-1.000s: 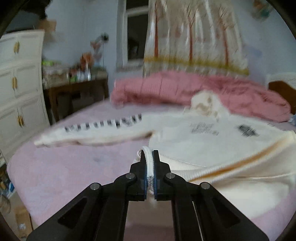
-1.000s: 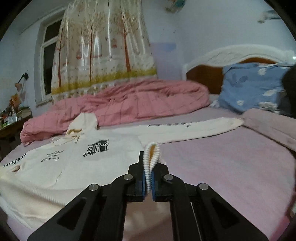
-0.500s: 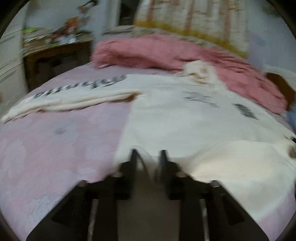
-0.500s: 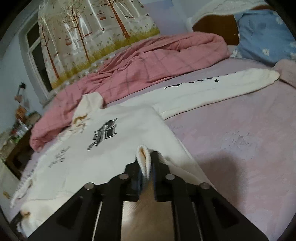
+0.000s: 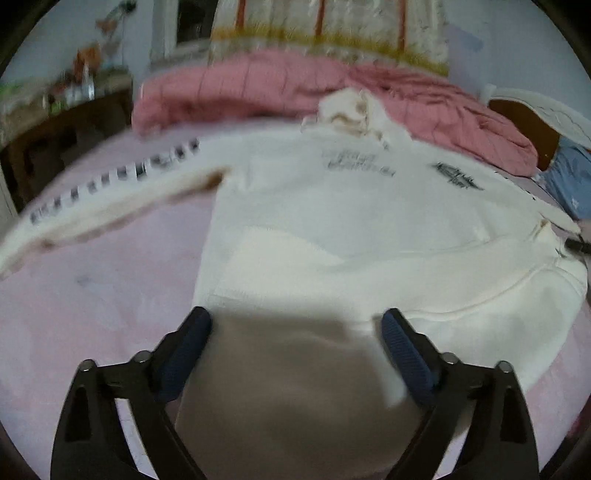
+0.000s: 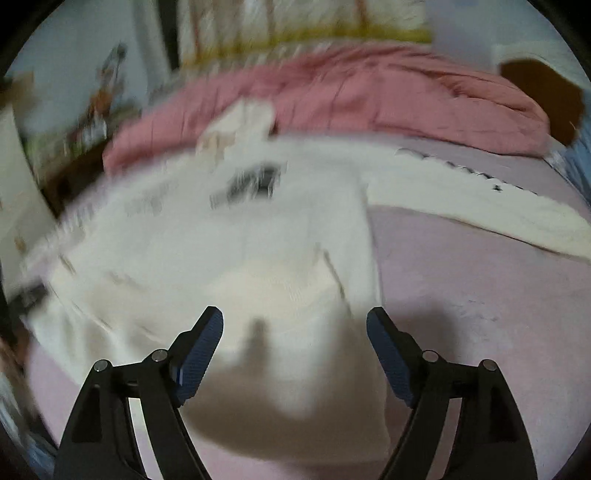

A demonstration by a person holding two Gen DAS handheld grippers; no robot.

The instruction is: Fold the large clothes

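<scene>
A cream hooded sweatshirt (image 5: 332, 221) with black lettering lies face up on the pink bed sheet (image 5: 103, 302), its sleeves spread to both sides. My left gripper (image 5: 295, 325) hovers over the hem's left corner; its jaws are opening wide, and the pads touch no cloth. In the right wrist view the same sweatshirt (image 6: 258, 236) fills the middle, one sleeve (image 6: 480, 206) running off to the right. My right gripper (image 6: 295, 321) is over the hem's right corner, its jaws opening too, with the cloth lying loose below them. Both views are blurred.
A rumpled pink quilt (image 5: 295, 85) is heaped along the far side of the bed below a printed curtain (image 5: 332, 33). A dark side table (image 5: 59, 125) with clutter stands at the left. A headboard (image 5: 524, 122) and a blue pillow (image 5: 572, 177) are at the right.
Both grippers were shut on the sweatshirt's ribbed hem and held it up. They came down toward the bed, tilted downward, opened and let go; the hem now lies on the sheet.
</scene>
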